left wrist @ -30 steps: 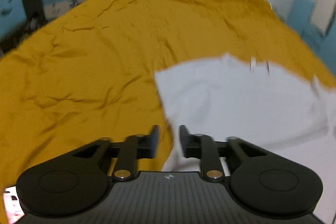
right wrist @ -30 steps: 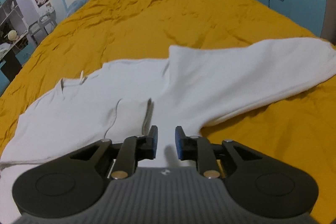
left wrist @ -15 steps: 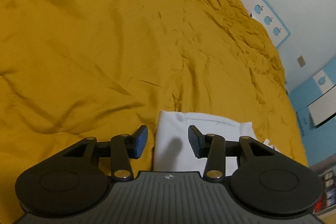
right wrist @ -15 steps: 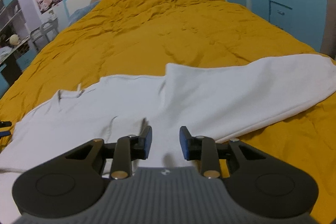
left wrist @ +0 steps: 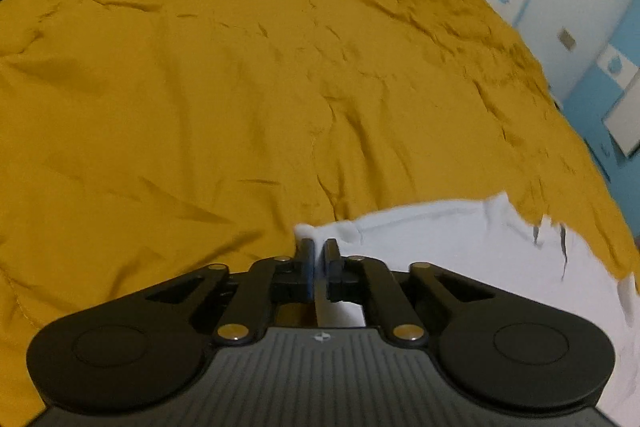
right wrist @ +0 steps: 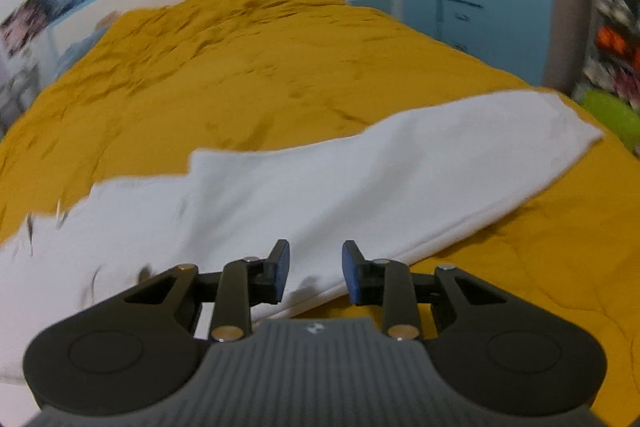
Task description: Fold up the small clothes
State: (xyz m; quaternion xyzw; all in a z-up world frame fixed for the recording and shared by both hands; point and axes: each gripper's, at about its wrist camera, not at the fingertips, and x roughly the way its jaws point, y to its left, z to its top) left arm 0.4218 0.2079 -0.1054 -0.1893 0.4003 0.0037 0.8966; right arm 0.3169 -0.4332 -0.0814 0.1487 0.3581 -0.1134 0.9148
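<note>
White garment [right wrist: 352,179] lies on the yellow bed [right wrist: 248,67]. Left hand-held gripper [left wrist: 319,259], angled downward, has just closed, pinching its near-left corner; right hand-held gripper [right wrist: 314,269], jaws just widening, hovers unclamped over its near edge.

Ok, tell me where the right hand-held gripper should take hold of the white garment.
Probably the near edge of the white garment, just ahead of the open right hand-held gripper. Come in low from the near side: the fabric lies flat on the yellow bedcover, so only the edge can be pinched.
</note>
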